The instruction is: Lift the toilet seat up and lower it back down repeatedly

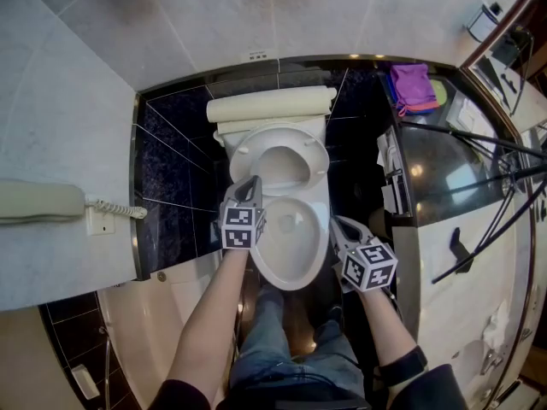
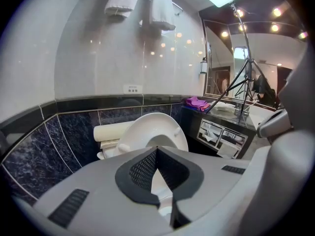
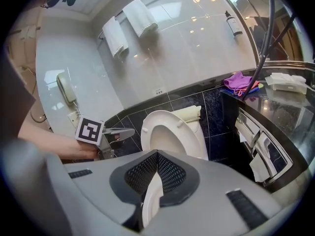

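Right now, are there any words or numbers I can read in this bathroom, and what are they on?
Nothing here reads clearly.
Paper dispenser front: some print, too blurred to read.
Small wall plate above the toilet: too small to read.
Dark bottle: too small to read.
Marker cubes: only black-and-white squares, no words.

A bathroom was shown: a white toilet was set against dark marbled tiles, folded towels were hung high above, a telephone was wall-mounted, and a large mirror was fitted over a glossy bench.
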A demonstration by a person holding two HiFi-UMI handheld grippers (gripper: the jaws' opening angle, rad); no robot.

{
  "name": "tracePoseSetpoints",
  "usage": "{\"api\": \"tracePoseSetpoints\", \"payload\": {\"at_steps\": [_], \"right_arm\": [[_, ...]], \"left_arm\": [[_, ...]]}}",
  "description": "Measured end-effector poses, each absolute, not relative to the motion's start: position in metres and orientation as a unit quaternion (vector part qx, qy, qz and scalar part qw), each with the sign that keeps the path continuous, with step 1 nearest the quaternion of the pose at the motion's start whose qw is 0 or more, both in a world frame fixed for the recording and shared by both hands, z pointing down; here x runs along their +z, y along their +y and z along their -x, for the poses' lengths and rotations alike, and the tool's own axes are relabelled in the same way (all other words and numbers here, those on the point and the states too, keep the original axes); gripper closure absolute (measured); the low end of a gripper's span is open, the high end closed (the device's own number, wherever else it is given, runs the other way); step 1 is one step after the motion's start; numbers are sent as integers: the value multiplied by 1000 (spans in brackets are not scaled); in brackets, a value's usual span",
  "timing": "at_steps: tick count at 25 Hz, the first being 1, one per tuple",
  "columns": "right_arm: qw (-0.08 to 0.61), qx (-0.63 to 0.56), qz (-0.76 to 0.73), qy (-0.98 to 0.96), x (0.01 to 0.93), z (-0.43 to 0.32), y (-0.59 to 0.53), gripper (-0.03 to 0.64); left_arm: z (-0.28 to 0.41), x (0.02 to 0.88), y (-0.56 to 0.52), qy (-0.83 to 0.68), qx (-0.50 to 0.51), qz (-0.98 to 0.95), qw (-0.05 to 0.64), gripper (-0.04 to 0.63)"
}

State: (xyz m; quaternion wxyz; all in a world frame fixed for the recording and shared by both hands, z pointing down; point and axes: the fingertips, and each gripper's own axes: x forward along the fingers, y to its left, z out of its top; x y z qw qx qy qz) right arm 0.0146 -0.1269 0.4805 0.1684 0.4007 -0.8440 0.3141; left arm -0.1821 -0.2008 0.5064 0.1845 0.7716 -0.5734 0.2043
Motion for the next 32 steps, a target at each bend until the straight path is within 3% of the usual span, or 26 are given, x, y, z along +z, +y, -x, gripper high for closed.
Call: {"api": "tracePoseSetpoints", "payload": {"at_steps": [19, 32], "right_arm": [[197, 199, -374, -884, 364, -86, -59, 601], [203, 182, -394, -878, 340, -139, -15, 603]], "left_arm": [[187, 328, 14, -660, 156, -722, 136, 595], [167, 314, 95, -670, 137, -716, 144, 595]]}}
